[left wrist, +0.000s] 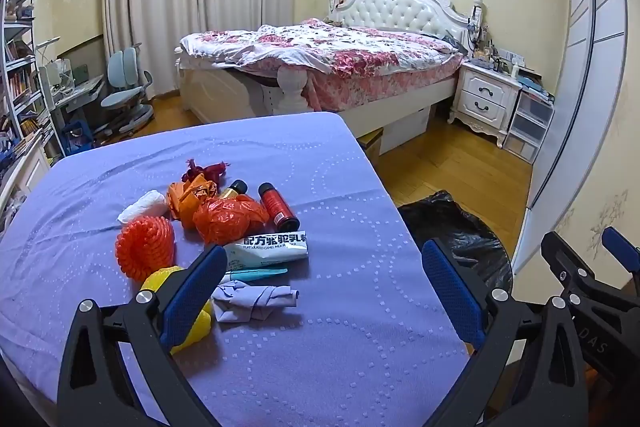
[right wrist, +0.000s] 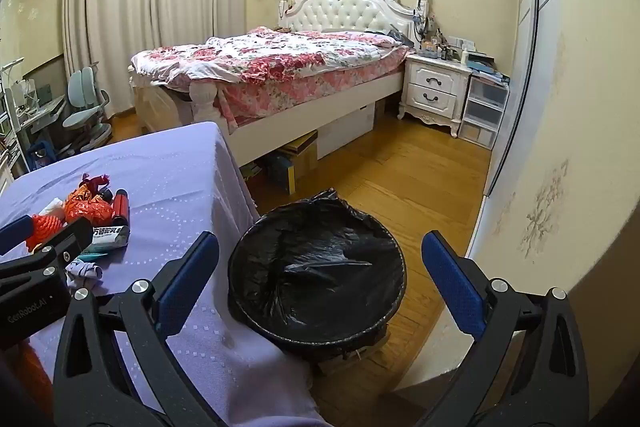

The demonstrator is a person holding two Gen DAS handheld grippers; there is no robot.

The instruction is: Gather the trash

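Trash lies on a purple-clothed table (left wrist: 320, 347): an orange foam net (left wrist: 145, 247), a yellow net (left wrist: 192, 323), orange plastic bags (left wrist: 228, 217), a white tissue (left wrist: 144, 205), a red bottle (left wrist: 278, 207), a milk powder packet (left wrist: 270, 247) and a crumpled purple cloth (left wrist: 252, 301). My left gripper (left wrist: 320, 287) is open and empty above the table, just right of the pile. My right gripper (right wrist: 320, 275) is open and empty above a bin lined with a black bag (right wrist: 316, 267) on the floor beside the table.
A bed (right wrist: 280, 67) with a floral quilt stands behind. A white nightstand (right wrist: 434, 89) and plastic drawers (right wrist: 482, 111) are at the right wall. A desk chair (left wrist: 124, 87) and bookshelf (left wrist: 20, 79) stand at left. Wooden floor (right wrist: 400, 179) lies between.
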